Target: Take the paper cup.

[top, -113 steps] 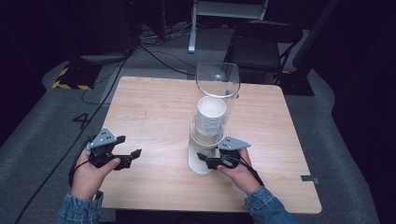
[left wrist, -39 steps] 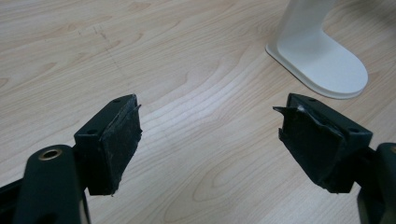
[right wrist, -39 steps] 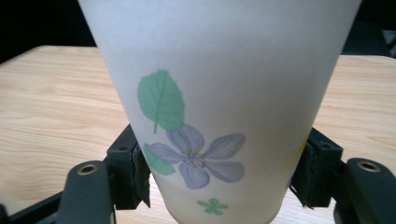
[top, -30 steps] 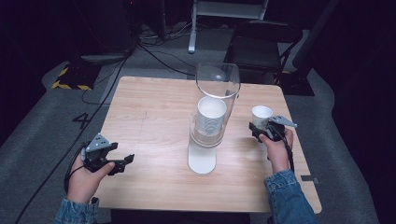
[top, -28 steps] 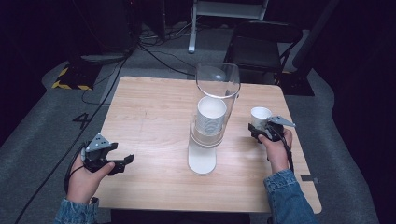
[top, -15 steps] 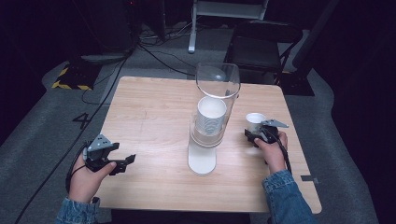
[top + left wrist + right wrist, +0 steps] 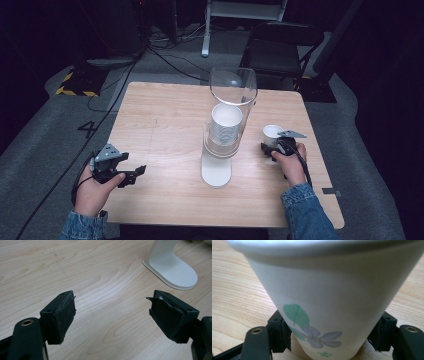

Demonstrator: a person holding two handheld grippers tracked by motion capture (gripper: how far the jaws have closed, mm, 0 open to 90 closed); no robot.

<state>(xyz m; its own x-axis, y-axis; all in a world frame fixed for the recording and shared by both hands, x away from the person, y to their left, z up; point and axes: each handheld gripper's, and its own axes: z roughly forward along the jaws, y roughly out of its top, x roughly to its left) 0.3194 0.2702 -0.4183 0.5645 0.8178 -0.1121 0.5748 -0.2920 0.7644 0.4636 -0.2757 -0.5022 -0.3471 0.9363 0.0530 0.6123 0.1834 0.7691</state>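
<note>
A white paper cup with a flower print stands upright on the wooden table, right of the cup dispenser. My right gripper reaches around its lower part from the near side. Its jaws have just been opening, and the pads still lie against the cup's sides. The dispenser is a clear tube with a stack of white cups over a white foot. My left gripper rests low at the table's near left, open and with nothing in it, pointing toward the white foot.
A dark chair and cables lie on the grey floor beyond the far edge. A black and yellow marker is at the far left. Bare wood spans the table's left half.
The right hand has come down and a little left with the cup, bringing it onto the table. Earlier it was at the dispenser's foot. The left hand has stayed put.
</note>
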